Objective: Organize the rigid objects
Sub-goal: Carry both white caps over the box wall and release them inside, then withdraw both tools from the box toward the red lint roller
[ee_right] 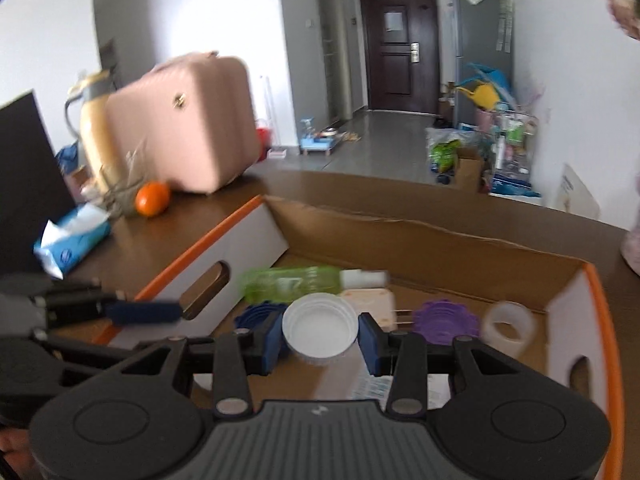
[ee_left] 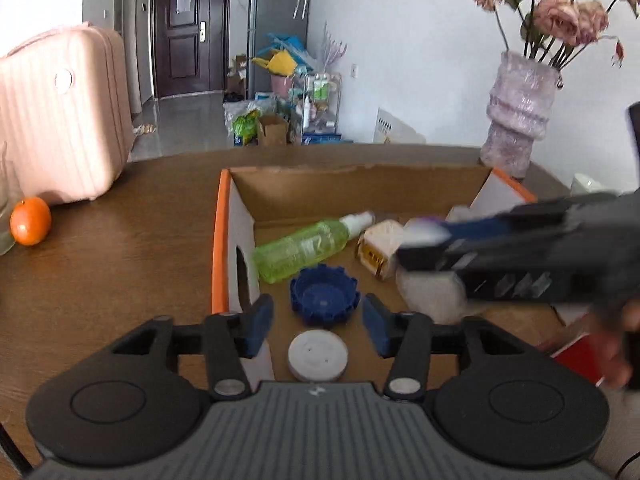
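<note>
An open cardboard box (ee_left: pixel 221 240) with an orange rim holds a green spray bottle (ee_left: pixel 304 248), a white plug (ee_left: pixel 380 248), a blue toothed cap (ee_left: pixel 323 296) and a white disc (ee_left: pixel 317 355). My left gripper (ee_left: pixel 318 324) hangs open over the box, and the blue cap lies just past its tips with gaps on both sides. In the right wrist view my right gripper (ee_right: pixel 320 342) is open around a white lid (ee_right: pixel 320 328), its pads not pressing it. A purple cap (ee_right: pixel 444 320) and a clear tape roll (ee_right: pixel 508 324) lie beyond.
The box stands on a brown wooden table (ee_left: pixel 120 260). To its left are an orange (ee_left: pixel 30 220), a pink suitcase (ee_left: pixel 60 120), a tissue pack (ee_right: pixel 68 244) and a thermos (ee_right: pixel 92 120). A vase of dried flowers (ee_left: pixel 520 120) stands at the back right.
</note>
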Demonstrator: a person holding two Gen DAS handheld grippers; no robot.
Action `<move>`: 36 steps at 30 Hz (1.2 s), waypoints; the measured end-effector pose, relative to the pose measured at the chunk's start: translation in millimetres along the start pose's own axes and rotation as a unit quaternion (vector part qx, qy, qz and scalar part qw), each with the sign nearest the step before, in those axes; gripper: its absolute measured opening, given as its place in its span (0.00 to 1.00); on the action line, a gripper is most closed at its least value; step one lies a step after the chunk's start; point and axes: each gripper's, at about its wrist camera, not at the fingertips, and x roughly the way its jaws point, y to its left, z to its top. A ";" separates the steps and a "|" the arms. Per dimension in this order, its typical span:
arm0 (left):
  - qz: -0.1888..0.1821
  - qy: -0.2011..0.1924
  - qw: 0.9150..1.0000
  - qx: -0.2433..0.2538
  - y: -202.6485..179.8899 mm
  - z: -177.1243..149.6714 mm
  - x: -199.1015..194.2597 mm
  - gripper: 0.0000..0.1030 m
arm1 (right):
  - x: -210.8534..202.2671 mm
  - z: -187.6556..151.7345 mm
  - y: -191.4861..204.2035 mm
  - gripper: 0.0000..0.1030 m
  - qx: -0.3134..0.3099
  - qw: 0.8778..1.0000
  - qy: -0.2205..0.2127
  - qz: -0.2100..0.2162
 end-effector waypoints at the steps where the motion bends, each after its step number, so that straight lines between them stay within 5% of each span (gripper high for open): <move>1: 0.004 -0.003 1.000 0.000 0.4 3.1 -1.9 0.54 | 2.1 0.5 2.3 0.47 -0.001 1.000 0.003 -0.002; 6: 0.030 -0.017 0.999 -0.015 6.7 16.4 -16.2 0.67 | -22.0 5.6 -8.8 0.54 0.027 0.999 -0.017 0.001; 8: 0.048 -0.031 0.998 -0.027 7.9 22.0 -26.2 0.83 | -40.7 7.7 -15.9 0.56 0.032 0.999 -0.024 -0.009; 11: 0.068 -0.033 0.997 -0.026 2.8 29.2 -38.7 0.87 | -72.4 13.1 -22.0 0.70 0.024 0.998 -0.044 -0.032; 15: 0.084 -0.046 0.995 -0.022 -10.1 33.8 -64.7 0.93 | -117.2 13.5 -24.5 0.74 0.018 0.996 -0.064 -0.062; 19: 0.090 -0.099 0.991 -0.021 -25.3 30.2 -103.5 0.99 | -152.9 -0.5 -23.5 0.83 -0.002 0.990 -0.096 -0.102; 25: 0.103 -0.195 0.975 0.007 -57.6 2.8 -149.9 1.00 | -202.9 -49.2 -19.8 0.95 0.009 0.967 -0.214 -0.137; 29: 0.091 -0.206 0.974 0.024 -73.8 -11.2 -164.6 1.00 | -222.5 -67.4 -12.3 0.95 0.013 0.955 -0.256 -0.149; 36: 0.094 -0.202 0.975 0.006 -84.9 -41.1 -190.7 1.00 | -255.7 -94.4 4.8 0.96 0.026 0.953 -0.262 -0.149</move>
